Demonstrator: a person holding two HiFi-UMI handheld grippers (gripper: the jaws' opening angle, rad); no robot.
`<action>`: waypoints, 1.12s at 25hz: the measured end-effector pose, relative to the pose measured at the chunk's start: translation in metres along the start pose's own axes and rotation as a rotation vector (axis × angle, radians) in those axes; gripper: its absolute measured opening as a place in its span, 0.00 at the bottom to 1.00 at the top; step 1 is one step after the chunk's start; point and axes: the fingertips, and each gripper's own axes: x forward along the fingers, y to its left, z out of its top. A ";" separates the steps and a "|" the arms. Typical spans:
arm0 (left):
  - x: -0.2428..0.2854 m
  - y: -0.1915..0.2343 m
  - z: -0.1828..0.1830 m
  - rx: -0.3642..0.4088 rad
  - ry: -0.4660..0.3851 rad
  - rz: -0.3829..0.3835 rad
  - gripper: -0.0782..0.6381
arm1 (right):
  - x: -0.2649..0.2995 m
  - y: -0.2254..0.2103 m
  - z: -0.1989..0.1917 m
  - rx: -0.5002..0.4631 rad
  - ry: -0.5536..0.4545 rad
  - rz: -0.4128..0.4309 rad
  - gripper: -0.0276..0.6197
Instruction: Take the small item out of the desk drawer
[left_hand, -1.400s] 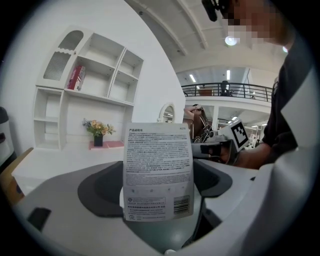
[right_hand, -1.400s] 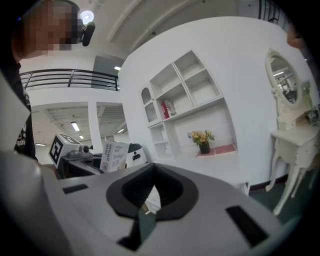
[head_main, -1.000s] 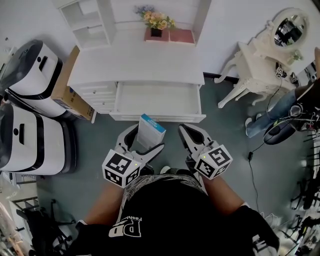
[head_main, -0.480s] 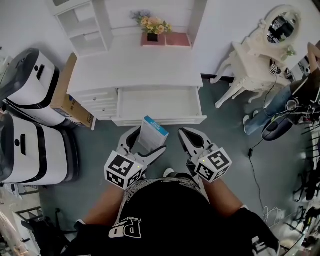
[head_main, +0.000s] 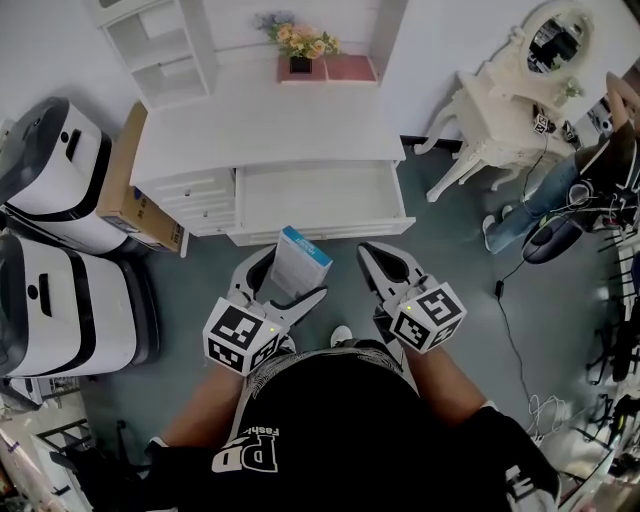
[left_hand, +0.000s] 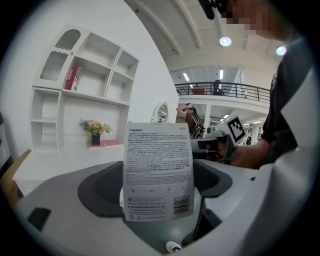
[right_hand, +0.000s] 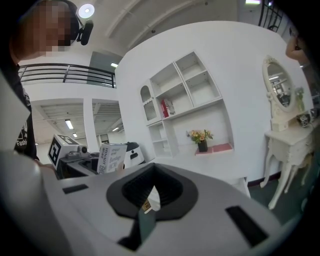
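Small box (head_main: 300, 262) pinched between left gripper (head_main: 293, 276) jaws, in air just before desk (head_main: 265, 125). Long axis upright, blue end up, printed face toward gripper camera. Drawer (head_main: 318, 196) pulled out, white floor showing. Right gripper (head_main: 384, 259) jaws pressed together, beside box.

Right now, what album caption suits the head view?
Left gripper grips a small box before the open white drawer; right gripper shut, empty.

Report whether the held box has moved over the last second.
No. The box stays just in front of the open drawer, in the left gripper.
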 end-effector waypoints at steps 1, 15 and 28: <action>-0.001 0.000 0.001 0.001 -0.001 -0.001 0.72 | 0.000 0.001 0.000 0.002 -0.001 -0.001 0.05; 0.001 0.007 0.013 0.020 -0.006 -0.031 0.72 | 0.006 -0.001 0.002 0.009 -0.020 -0.034 0.05; 0.008 0.006 0.016 0.027 0.000 -0.036 0.72 | 0.005 -0.004 0.001 0.022 -0.021 -0.033 0.05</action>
